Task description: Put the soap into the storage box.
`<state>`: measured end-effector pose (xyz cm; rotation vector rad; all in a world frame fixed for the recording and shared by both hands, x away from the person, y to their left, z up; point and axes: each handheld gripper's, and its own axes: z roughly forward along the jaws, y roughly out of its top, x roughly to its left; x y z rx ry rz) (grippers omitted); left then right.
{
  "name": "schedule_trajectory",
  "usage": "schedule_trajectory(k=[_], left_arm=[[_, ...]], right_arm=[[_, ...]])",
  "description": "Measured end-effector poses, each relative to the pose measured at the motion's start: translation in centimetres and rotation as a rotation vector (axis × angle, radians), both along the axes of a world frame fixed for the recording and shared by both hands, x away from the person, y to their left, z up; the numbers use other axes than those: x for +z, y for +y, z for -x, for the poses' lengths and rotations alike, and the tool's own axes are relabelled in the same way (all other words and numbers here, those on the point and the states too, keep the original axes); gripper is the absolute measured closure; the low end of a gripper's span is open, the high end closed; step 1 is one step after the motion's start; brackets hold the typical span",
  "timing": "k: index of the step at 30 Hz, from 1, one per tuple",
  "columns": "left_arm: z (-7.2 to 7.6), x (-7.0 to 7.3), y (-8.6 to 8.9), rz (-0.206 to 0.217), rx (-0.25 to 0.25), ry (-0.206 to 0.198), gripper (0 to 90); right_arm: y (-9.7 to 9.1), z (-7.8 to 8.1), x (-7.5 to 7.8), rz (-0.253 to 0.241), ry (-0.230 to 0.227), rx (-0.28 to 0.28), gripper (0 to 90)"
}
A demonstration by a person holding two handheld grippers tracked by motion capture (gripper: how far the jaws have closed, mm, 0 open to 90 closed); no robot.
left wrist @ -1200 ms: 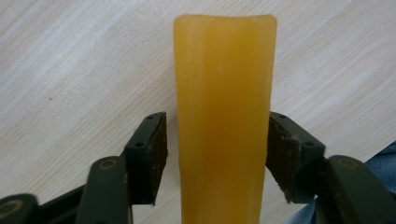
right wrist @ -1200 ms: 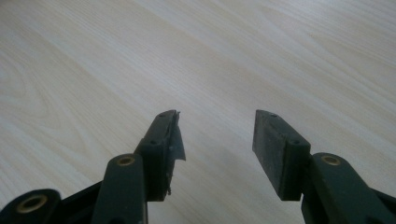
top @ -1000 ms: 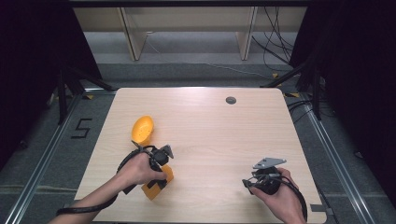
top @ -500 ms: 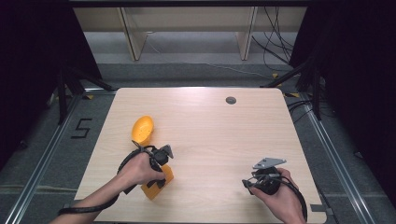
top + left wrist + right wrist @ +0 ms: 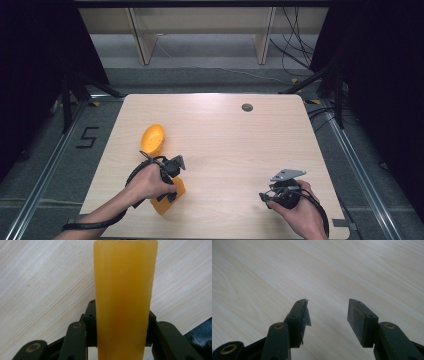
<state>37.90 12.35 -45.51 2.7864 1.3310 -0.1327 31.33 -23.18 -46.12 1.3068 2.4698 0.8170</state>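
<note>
An orange-yellow rectangular block (image 5: 125, 290) stands between the jaws of my left gripper (image 5: 122, 327), which press on its two sides. From the high view the block (image 5: 169, 201) rests on the table at the front left, under the left hand, with the left gripper (image 5: 170, 186) pointing down onto it. A second orange piece, oval and hollow (image 5: 152, 137), lies just beyond that hand. At the front right my right gripper (image 5: 265, 196) is held low over the table; its jaws (image 5: 328, 312) stand open with bare wood between them.
The light wooden table (image 5: 225, 145) has a small grey round cap (image 5: 247, 107) near its far edge. Black cables trail from both grippers. Dark frames and a metal rail run along each side of the table.
</note>
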Motion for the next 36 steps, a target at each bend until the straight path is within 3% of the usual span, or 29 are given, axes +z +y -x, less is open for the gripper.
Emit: schedule_trajectory(k=[4, 9, 14, 15, 16, 19, 22, 36], left_arm=[[0.0, 0.3, 0.2, 0.006, 0.006, -0.007, 60.3], [-0.1, 0.6, 0.6, 0.007, 0.003, -0.014, 60.4], [-0.1, 0.9, 0.9, 0.014, 0.007, -0.016, 60.4], [-0.2, 1.0, 1.0, 0.016, 0.000, -0.020, 60.4], [-0.2, 1.1, 1.0, 0.021, 0.020, -0.024, 60.4], [-0.4, 1.5, 1.3, 0.021, 0.018, -0.022, 60.4], [-0.5, 1.8, 1.7, 0.030, 0.028, -0.026, 60.4], [-1.2, 2.6, 2.6, 0.033, 0.062, -0.029, 60.4]], right_arm=[[0.0, 0.0, 0.0, 0.000, -0.002, 0.000, 50.5], [0.0, 0.0, 0.0, -0.010, -0.041, -0.006, 50.6], [0.0, 0.0, 0.2, -0.012, -0.029, -0.010, 50.7], [-0.2, -0.1, 0.3, 0.003, -0.043, 0.013, 50.8], [-0.3, -0.2, 0.2, 0.008, -0.057, 0.022, 50.9], [-0.2, -0.1, 0.4, -0.001, -0.046, 0.005, 51.0], [-0.3, -0.1, 0.4, -0.004, -0.070, 0.003, 51.2], [-0.3, -0.1, 0.5, -0.016, -0.064, -0.012, 51.5]])
